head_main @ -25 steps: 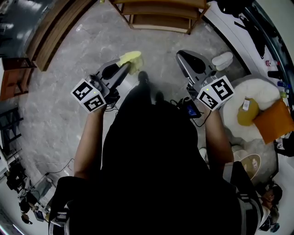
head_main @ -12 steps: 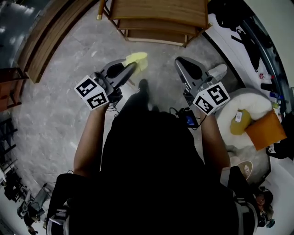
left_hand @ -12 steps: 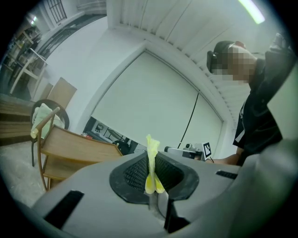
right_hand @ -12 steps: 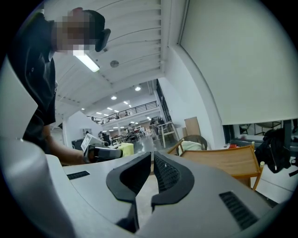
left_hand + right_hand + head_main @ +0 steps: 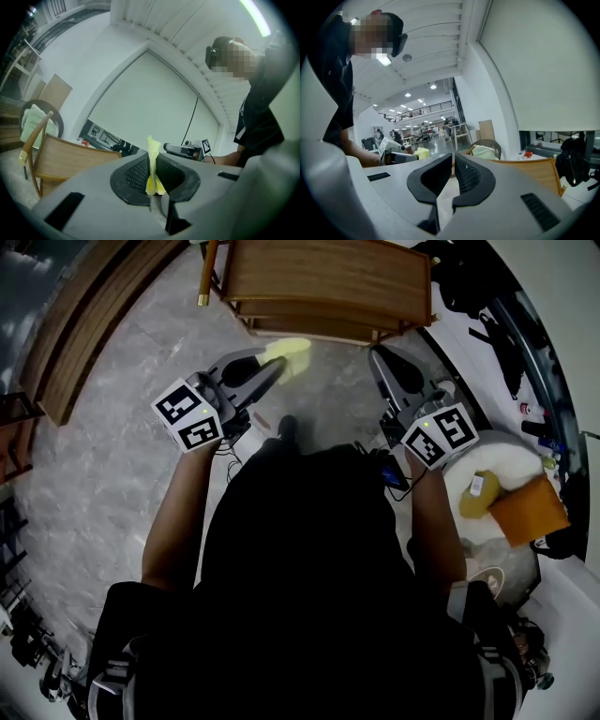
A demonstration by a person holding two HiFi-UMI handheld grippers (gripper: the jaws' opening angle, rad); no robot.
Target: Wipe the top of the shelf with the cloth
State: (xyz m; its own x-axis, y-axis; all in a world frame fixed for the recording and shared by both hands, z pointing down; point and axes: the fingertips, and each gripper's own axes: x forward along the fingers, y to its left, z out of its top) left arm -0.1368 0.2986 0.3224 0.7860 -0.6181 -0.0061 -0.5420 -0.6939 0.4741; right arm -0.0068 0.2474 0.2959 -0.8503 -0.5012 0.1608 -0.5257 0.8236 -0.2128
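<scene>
A person in dark clothes stands over a grey stone floor (image 5: 122, 456), facing a wooden shelf (image 5: 328, 282) and holding a gripper in each hand. In the head view, both grippers point toward the shelf and stop just short of its near edge.

The left gripper (image 5: 265, 374) is near the shelf's left front corner. Its jaws are closed on a yellow cloth (image 5: 286, 351), which sticks out past the tips and reaches the shelf's front edge without lying on the top. In the left gripper view, the cloth (image 5: 151, 145) is pinched upright between the two dark pads, with a thin strip rising above them. The wooden shelf (image 5: 65, 161) lies beyond the left gripper (image 5: 152, 161), to its left.

The right gripper (image 5: 389, 367) is near the shelf's right front corner, well apart from the cloth. In the right gripper view, the right gripper (image 5: 453, 157) has its jaws drawn close, with only a narrow slit between them, and nothing is held there. The shelf (image 5: 536, 173) shows as a wooden edge to the right.

An orange cushion (image 5: 528, 510) lies on the floor, well to the right of the shelf.
</scene>
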